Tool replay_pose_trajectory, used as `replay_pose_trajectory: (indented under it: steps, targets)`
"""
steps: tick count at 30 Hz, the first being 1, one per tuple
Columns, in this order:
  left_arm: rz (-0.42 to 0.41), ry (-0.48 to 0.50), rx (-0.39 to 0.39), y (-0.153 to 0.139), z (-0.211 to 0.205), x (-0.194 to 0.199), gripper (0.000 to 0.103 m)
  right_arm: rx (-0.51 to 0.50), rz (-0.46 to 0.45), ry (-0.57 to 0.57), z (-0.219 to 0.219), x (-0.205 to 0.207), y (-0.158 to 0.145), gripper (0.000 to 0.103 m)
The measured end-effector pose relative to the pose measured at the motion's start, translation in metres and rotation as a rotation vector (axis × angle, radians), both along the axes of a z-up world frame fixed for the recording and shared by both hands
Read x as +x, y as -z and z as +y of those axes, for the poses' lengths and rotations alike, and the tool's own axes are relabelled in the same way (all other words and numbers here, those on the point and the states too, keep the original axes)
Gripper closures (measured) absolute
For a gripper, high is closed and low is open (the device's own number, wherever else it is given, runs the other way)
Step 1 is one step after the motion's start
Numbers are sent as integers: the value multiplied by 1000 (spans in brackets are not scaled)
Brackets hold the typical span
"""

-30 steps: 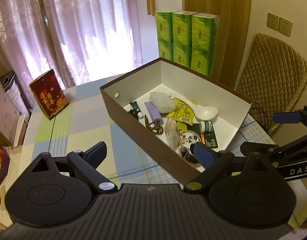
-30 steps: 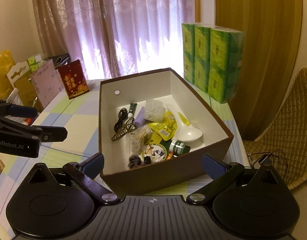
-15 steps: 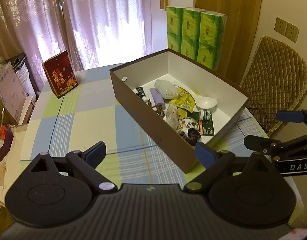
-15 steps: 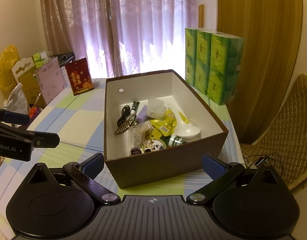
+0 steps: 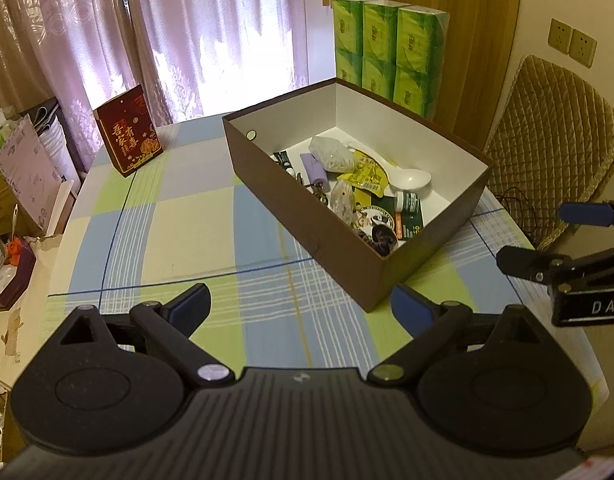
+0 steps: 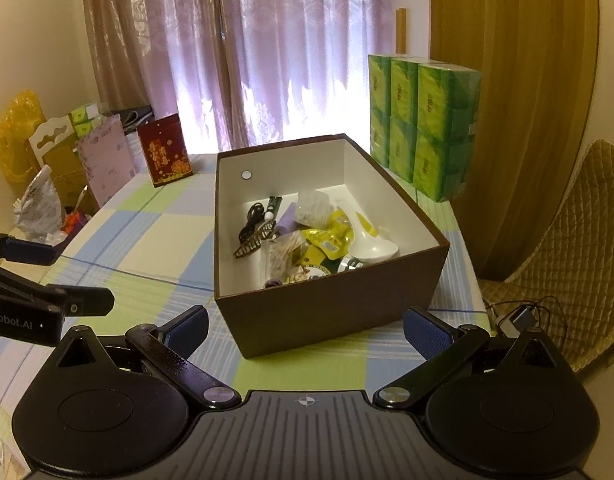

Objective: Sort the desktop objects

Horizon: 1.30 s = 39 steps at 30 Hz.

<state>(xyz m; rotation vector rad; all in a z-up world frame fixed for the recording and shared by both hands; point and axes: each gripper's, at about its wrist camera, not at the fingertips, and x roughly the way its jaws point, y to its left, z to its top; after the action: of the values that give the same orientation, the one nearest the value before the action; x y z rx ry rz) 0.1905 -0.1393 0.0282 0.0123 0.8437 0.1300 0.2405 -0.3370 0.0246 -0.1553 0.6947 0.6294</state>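
Brown box just ahead of right hand-held gripper; both hand-held grippers wide, empty.

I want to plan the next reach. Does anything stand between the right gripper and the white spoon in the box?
Yes. The brown box's near wall stands between the open right gripper and the white spoon. The gripper must go over this wall. Above the box nothing visible blocks it.

Matt brown cardboard box with smooth white lining, checked cloth on table, glossy white plastic spoon, sheer curtains
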Motion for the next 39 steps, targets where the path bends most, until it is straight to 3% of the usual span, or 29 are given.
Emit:
replay_pose_trajectory:
  steps: [39]
  targets:
    - [44,23,20,20,5,-26,8,-69,1,-5,20,-32,17,2]
